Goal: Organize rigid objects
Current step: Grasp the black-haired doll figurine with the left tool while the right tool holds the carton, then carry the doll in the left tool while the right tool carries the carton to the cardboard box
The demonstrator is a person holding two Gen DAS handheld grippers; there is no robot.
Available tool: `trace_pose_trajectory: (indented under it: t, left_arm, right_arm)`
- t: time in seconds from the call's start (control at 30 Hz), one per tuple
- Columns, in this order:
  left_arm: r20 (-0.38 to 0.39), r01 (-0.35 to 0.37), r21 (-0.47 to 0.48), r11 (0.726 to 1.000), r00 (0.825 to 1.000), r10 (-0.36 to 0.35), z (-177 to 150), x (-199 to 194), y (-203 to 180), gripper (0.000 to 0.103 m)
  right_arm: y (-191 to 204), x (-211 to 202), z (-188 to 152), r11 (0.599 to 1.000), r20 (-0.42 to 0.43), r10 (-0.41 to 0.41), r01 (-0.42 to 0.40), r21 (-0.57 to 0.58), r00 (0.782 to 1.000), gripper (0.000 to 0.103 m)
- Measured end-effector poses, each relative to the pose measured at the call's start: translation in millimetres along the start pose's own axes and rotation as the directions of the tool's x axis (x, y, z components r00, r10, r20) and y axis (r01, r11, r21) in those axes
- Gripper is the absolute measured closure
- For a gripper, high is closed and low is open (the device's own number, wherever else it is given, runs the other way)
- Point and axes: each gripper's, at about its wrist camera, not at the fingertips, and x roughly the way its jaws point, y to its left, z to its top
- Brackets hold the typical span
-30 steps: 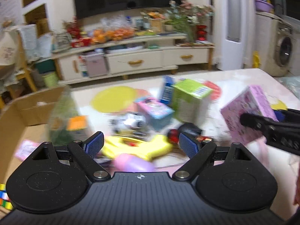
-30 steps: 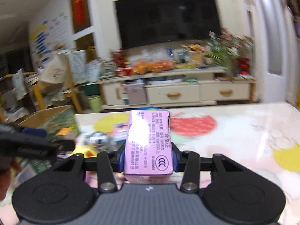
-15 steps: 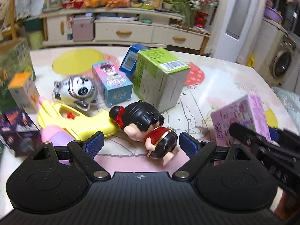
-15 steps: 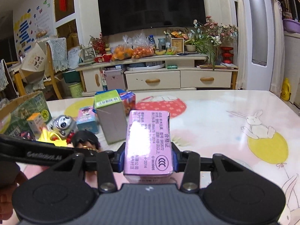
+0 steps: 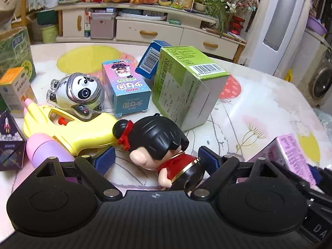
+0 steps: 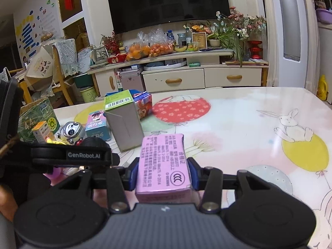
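A doll [image 5: 159, 137] with black hair and a red dress lies on its side on the table. My left gripper [image 5: 154, 159] is open and low over it, one blue pad on each side of its body, neither pressing. My right gripper [image 6: 164, 174] holds a pink box [image 6: 164, 166] just above the table [image 6: 238, 124]. Its jaws are opening, and the pads still touch the box's sides. The same pink box [image 5: 290, 153] shows at the lower right of the left wrist view.
Around the doll lie a yellow water gun [image 5: 68, 124], a panda toy [image 5: 76, 93], a blue-pink carton [image 5: 126, 91], a tall green box [image 5: 186, 87], a blue box [image 5: 149, 60] and small boxes [image 5: 14, 91] at the left. A TV cabinet [image 6: 186, 76] stands beyond the table.
The left gripper swung right and came down until its pads flank the doll. The pink box has sunk and tipped forward a little in the right gripper.
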Motion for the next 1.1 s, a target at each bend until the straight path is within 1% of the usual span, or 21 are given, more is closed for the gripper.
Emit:
trace_pose_trajectory:
  t: [0.03, 0.1, 0.17, 0.33, 0.63, 0.9, 1.1]
  left_arm:
    - [0.002, -0.001, 0.004, 1.000, 1.000, 0.001, 0.2, 2.2, -0.8, 0.000]
    - [0.003, 0.014, -0.001, 1.000, 1.000, -0.014, 2.3, 1.6, -1.6, 0.014]
    - [0.007, 0.008, -0.006, 1.000, 1.000, -0.008, 4.0, 3.1, -1.0, 0.019]
    - [-0.003, 0.010, -0.005, 1.000, 1.000, -0.010, 7.5, -2.6, 2.2, 0.020]
    - [0.001, 0.019, 0.009, 1.000, 1.000, -0.019, 3.1, -15.9, 2.8, 0.020]
    - [0.014, 0.012, 0.027, 1.000, 1.000, -0.013, 0.3, -27.5, 5.5, 0.020]
    - [0.019, 0.028, 0.027, 0.999, 0.999, -0.029, -1.8, -33.3, 7.8, 0.020]
  right_arm:
    - [0.2, 0.9, 0.0, 1.000, -0.001, -0.002, 0.002, 0.000, 1.000, 0.057]
    - [0.9, 2.7, -0.2, 1.000, -0.006, -0.007, 0.007, 0.004, 1.000, 0.057]
    - [1.8, 4.2, 0.5, 1.000, -0.006, -0.012, 0.012, 0.006, 1.000, 0.057]
    - [2.9, 8.2, 0.9, 1.000, -0.003, -0.028, 0.028, -0.006, 1.000, 0.057]
    - [0.2, 9.9, 2.2, 0.999, 0.003, -0.037, 0.037, 0.016, 0.999, 0.058]
    - [7.7, 12.2, 2.2, 0.998, 0.005, -0.055, 0.055, 0.003, 0.998, 0.058]
    - [19.8, 15.3, 3.7, 0.998, -0.008, -0.063, 0.062, -0.016, 0.998, 0.058]
